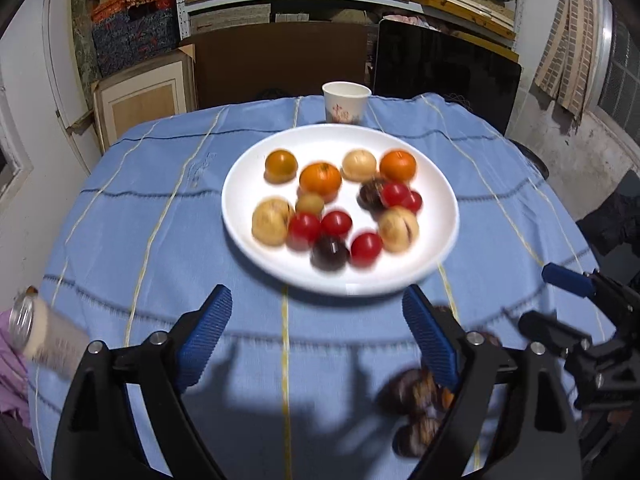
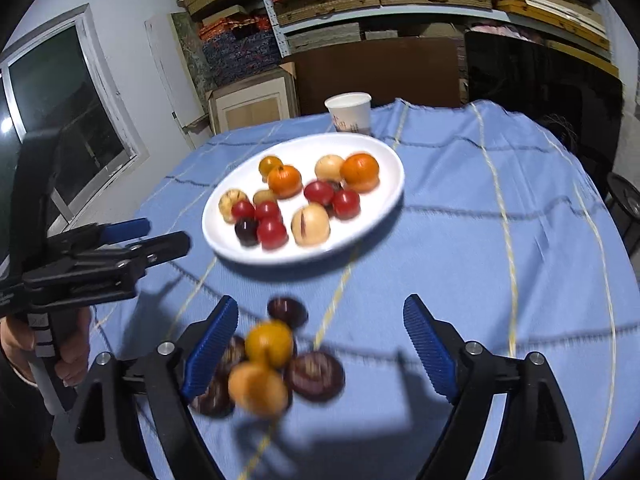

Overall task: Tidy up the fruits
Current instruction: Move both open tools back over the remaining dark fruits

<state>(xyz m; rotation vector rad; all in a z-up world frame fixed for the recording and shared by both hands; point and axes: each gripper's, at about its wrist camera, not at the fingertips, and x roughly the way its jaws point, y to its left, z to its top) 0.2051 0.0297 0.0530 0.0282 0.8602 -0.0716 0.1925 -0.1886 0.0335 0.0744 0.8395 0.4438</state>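
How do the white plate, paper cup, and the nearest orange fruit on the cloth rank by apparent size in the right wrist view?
1. White plate, clearly largest.
2. Orange fruit on the cloth and paper cup look alike; the fruit lies much nearer the camera and is blurred, so no ranking between them.

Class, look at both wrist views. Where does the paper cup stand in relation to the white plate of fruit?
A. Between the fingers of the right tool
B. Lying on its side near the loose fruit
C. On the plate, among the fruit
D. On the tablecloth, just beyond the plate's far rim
D: the paper cup stands upright on the blue tablecloth, just behind the far rim of the white plate.
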